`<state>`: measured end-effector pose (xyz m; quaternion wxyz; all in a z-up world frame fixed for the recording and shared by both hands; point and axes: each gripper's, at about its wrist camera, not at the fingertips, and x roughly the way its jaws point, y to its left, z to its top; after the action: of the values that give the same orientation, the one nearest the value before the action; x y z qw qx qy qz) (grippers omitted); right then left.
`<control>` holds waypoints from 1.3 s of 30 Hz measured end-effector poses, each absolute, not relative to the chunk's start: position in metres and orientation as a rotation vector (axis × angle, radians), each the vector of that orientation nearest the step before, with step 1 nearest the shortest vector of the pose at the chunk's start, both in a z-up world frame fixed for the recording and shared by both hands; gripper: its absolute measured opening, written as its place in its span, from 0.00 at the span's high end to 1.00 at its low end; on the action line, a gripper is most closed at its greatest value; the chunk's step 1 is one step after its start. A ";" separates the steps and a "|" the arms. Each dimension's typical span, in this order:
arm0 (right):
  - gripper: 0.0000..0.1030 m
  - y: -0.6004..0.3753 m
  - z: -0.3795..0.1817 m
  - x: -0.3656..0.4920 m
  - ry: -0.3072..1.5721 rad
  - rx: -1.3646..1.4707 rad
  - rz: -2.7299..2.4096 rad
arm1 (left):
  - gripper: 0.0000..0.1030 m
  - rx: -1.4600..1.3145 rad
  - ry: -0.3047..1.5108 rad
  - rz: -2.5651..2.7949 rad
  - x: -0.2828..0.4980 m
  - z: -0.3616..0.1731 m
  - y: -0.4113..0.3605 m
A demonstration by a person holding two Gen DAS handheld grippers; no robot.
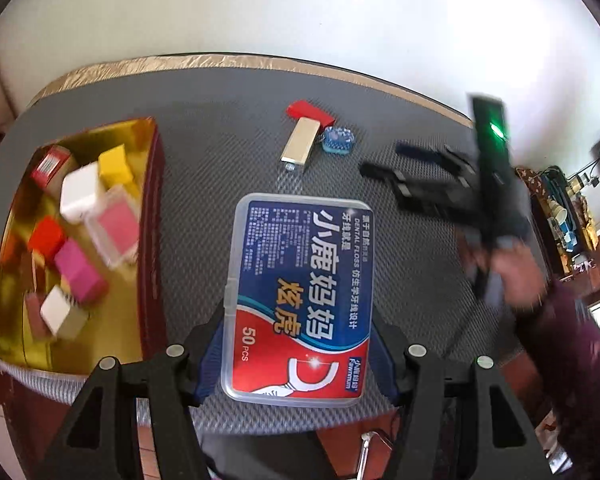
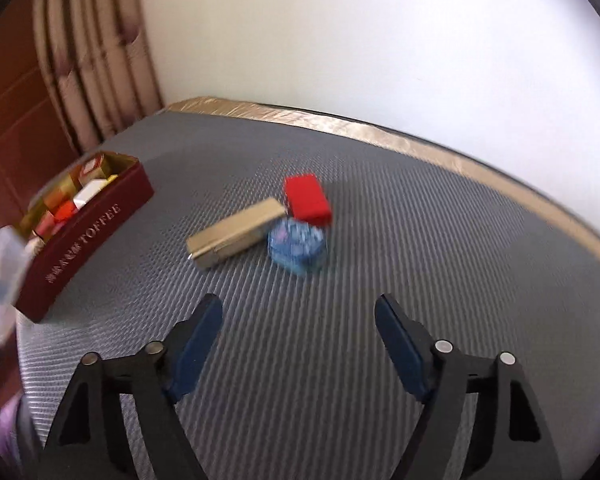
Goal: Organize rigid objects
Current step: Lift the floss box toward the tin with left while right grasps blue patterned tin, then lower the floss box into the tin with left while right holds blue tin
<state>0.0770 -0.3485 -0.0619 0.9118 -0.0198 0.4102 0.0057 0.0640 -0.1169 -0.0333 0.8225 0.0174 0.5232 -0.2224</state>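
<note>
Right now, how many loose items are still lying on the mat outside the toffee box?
3, clustered mid-mat: the gold box, the red box at its far end, and the blue hexagonal tin beside both. The floss case is in the left tongs, not lying loose.

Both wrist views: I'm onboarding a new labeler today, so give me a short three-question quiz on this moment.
1. True or false: the left hand-held gripper is shut on the dental floss box.
2. Multiple choice: which three loose things lie clustered on the grey mat? A) gold box, red box, blue hexagonal box; B) three pink cubes; C) two spoons and a cup.
3. Fill in: the right hand-held gripper is ____ and holds nothing.

Key: 1 true; 2 A; 3 open.
</note>
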 end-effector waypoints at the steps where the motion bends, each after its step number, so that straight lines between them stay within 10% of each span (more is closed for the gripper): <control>1: 0.29 -0.350 -0.062 0.088 0.853 -0.065 0.033 | 0.39 0.034 1.114 -0.467 0.061 -0.032 -0.111; 13: 0.37 -0.345 -0.075 0.133 0.977 -0.261 0.182 | 0.39 -0.067 1.134 -0.444 0.056 -0.025 -0.079; 18: 0.64 -0.345 -0.082 0.146 1.010 -0.273 0.208 | 0.39 -0.096 1.121 -0.431 0.048 -0.018 -0.066; 39: 0.64 -0.311 -0.044 -0.006 0.848 0.133 0.071 | 0.39 -0.133 0.991 -0.149 0.078 -0.013 0.041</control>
<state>-0.0061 -0.3112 -0.0443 0.9088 0.0647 0.4109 0.0343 0.0775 0.0412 -0.0126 0.8749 -0.0635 0.4748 -0.0715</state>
